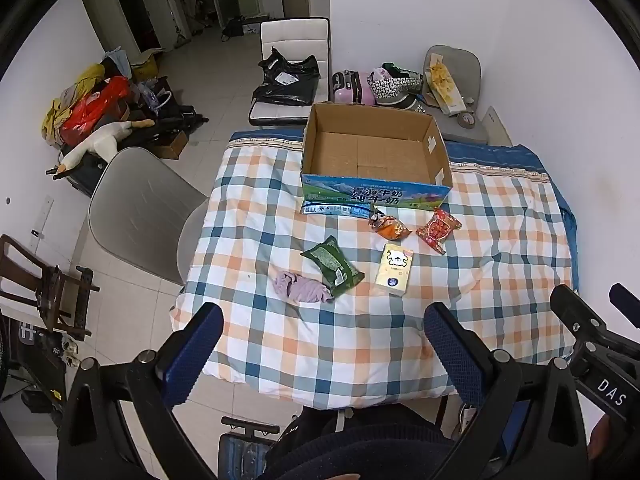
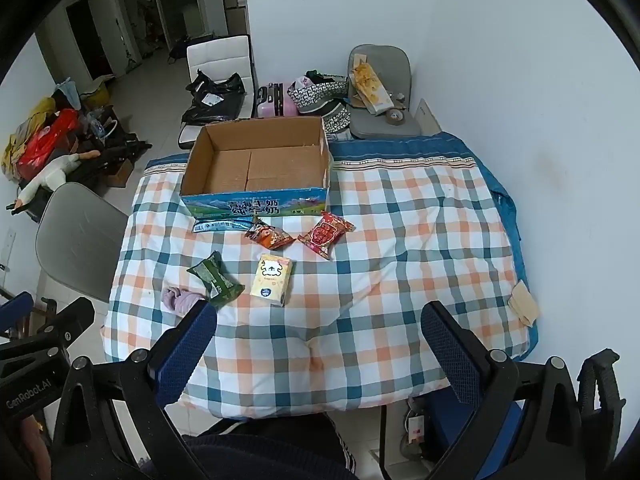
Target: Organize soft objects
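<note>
An open, empty cardboard box (image 1: 376, 152) (image 2: 256, 164) stands at the far side of a checked quilt-covered table (image 1: 500, 248) (image 2: 400, 240). In front of it lie an orange snack packet (image 1: 391, 227) (image 2: 269, 236), a red packet (image 1: 438, 230) (image 2: 326, 233), a yellow tissue pack (image 1: 394, 269) (image 2: 272, 279), a green packet (image 1: 332, 266) (image 2: 216, 280) and a crumpled lilac cloth (image 1: 300, 287) (image 2: 180, 300). My left gripper (image 1: 322, 344) is open and empty above the near table edge. My right gripper (image 2: 318, 342) is open and empty beside it.
A grey chair (image 1: 136, 212) (image 2: 76, 240) stands at the table's left. A white chair with a black bag (image 1: 288, 76) (image 2: 216, 92) and another grey chair with clutter (image 1: 452, 80) (image 2: 376, 88) stand behind. A beige cloth (image 2: 524, 308) lies at the table's right edge.
</note>
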A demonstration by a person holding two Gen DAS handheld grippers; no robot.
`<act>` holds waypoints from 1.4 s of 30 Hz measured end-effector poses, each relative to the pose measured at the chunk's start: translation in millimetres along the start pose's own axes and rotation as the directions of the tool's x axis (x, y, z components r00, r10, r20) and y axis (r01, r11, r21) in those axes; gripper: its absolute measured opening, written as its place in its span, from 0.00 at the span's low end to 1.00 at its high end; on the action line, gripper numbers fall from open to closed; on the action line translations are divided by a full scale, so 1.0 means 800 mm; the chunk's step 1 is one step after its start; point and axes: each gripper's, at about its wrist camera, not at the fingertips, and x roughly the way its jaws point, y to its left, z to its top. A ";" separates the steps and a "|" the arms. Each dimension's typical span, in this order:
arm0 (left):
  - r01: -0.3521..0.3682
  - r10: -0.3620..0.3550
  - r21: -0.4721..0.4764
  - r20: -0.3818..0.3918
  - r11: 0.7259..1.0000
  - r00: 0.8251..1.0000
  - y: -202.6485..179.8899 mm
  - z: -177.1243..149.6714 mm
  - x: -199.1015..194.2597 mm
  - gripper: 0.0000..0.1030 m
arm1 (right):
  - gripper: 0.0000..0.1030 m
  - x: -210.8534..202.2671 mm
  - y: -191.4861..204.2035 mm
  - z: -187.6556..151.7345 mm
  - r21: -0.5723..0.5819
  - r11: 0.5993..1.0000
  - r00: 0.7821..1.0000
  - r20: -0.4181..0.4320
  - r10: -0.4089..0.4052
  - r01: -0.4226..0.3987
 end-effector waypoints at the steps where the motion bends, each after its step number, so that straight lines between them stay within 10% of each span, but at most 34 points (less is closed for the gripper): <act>1: -0.001 0.001 0.001 0.003 1.000 1.000 0.000 0.000 0.000 1.00 | 1.00 0.000 0.000 0.000 -0.002 1.000 1.000 0.003 -0.004 0.004; 42: 0.011 -0.010 -0.004 0.014 1.000 1.000 -0.002 0.021 0.002 1.00 | 1.00 -0.017 0.001 -0.004 -0.007 1.000 1.000 0.014 -0.017 0.017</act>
